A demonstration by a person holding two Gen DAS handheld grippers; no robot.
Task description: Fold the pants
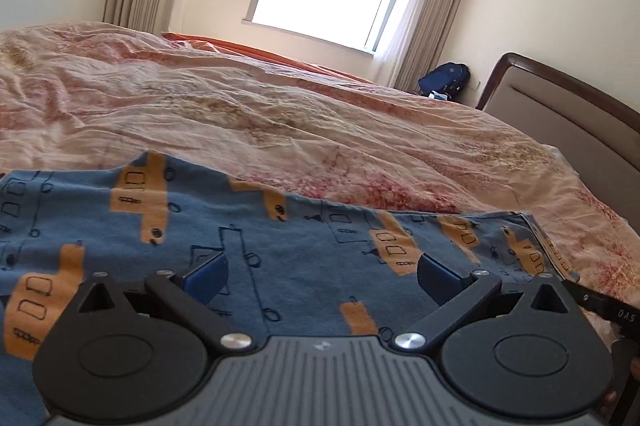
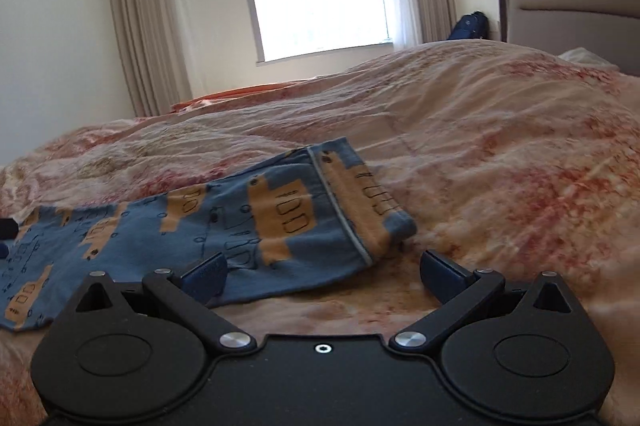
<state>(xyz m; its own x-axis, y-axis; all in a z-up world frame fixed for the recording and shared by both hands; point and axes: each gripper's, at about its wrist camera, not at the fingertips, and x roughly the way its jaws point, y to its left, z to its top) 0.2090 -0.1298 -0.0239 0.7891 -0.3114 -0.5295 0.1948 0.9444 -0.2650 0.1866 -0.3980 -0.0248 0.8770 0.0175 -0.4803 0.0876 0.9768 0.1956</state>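
Pants (image 2: 224, 226): lying lengthwise on bedspread (image 2: 500, 145), waistband end doubled over; further folds judged outstanding. Left gripper (image 1: 322, 276), right gripper (image 2: 322, 272): both released, empty.

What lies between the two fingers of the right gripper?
In the right wrist view, the right gripper is open, with the waistband end of the blue pants and bare quilt between its fingers.

Both my tongs wide apart, gripping nothing.

My left tongs (image 1: 322, 276) point shallowly downward, blue pads (image 1: 208, 276) spread fully and bare. My right tongs (image 2: 322, 276) sit at a similar shallow tilt, pads (image 2: 442, 276) equally splayed, empty. At the left tongs' right edge, a fingertip shows.
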